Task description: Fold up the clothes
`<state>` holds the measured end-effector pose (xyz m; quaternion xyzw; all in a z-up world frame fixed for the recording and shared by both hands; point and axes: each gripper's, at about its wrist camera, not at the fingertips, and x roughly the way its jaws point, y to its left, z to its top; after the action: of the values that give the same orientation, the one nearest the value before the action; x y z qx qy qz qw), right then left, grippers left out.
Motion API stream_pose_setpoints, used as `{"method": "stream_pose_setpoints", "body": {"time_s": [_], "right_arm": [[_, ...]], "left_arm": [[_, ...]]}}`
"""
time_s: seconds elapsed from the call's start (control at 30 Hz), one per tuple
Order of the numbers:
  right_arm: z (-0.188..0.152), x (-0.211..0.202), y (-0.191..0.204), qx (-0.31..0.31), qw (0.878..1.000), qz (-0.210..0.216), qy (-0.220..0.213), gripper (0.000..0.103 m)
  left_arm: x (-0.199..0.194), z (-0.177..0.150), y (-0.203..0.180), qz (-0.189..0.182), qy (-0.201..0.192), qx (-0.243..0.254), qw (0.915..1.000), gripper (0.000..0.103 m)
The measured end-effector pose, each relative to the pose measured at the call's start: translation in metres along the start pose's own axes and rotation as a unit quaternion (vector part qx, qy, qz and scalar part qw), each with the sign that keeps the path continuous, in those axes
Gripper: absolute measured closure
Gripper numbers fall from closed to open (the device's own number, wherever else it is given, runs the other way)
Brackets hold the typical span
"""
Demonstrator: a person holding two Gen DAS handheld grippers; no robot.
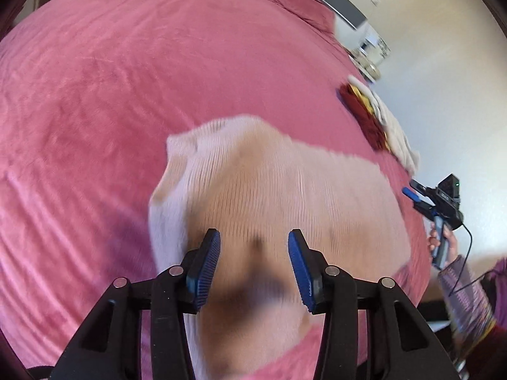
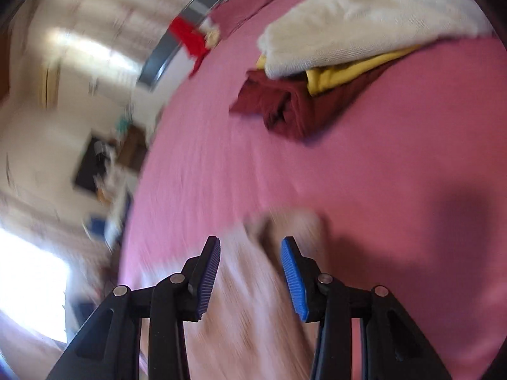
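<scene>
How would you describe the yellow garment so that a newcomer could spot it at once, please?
Start at the pink bed and find the stack of clothes near its edge. The yellow garment is sandwiched in it, under a white towel and on a maroon garment, the only yellow piece there.

A garment [image 1: 272, 196] lies flat on the bed [image 1: 111, 101]. A stack [image 2: 317, 72] of 3 folded clothes sits beyond it on the right, near the bed's edge. Both grippers [image 1: 253, 247] [image 2: 250, 253] hang over the garment, the right gripper at its right edge.
</scene>
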<state>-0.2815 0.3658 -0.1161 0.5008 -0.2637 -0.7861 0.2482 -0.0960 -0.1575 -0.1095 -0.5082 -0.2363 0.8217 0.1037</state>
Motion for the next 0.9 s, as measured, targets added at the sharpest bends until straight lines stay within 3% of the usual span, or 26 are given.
{"method": "stream_pose_setpoints", "body": {"time_s": [0.23,0.37,0.5,0.7,0.9], "right_arm": [[-0.094,-0.047,-0.013,-0.067,0.993,-0.06,0.07,0.061],[-0.108,-0.048,-0.014,-0.103,0.987,-0.09,0.089,0.061],[-0.112,-0.05,-0.015,-0.122,0.984,-0.1,0.079,0.061],[-0.117,-0.058,-0.033,-0.105,0.988,-0.086,0.068,0.061],[-0.12,-0.051,-0.04,-0.088,0.992,-0.013,0.087,0.061]], "left_arm": [[-0.024,-0.061,0.003,-0.004,-0.015,0.022,0.9996,0.056],[-0.015,-0.08,-0.004,0.007,-0.003,0.044,0.999,0.055],[-0.011,-0.092,-0.016,0.003,-0.004,0.079,0.9969,0.055],[-0.007,-0.095,-0.017,0.053,0.001,0.117,0.9917,0.055],[0.002,-0.094,-0.028,0.018,0.025,0.137,0.99,0.055]]}}
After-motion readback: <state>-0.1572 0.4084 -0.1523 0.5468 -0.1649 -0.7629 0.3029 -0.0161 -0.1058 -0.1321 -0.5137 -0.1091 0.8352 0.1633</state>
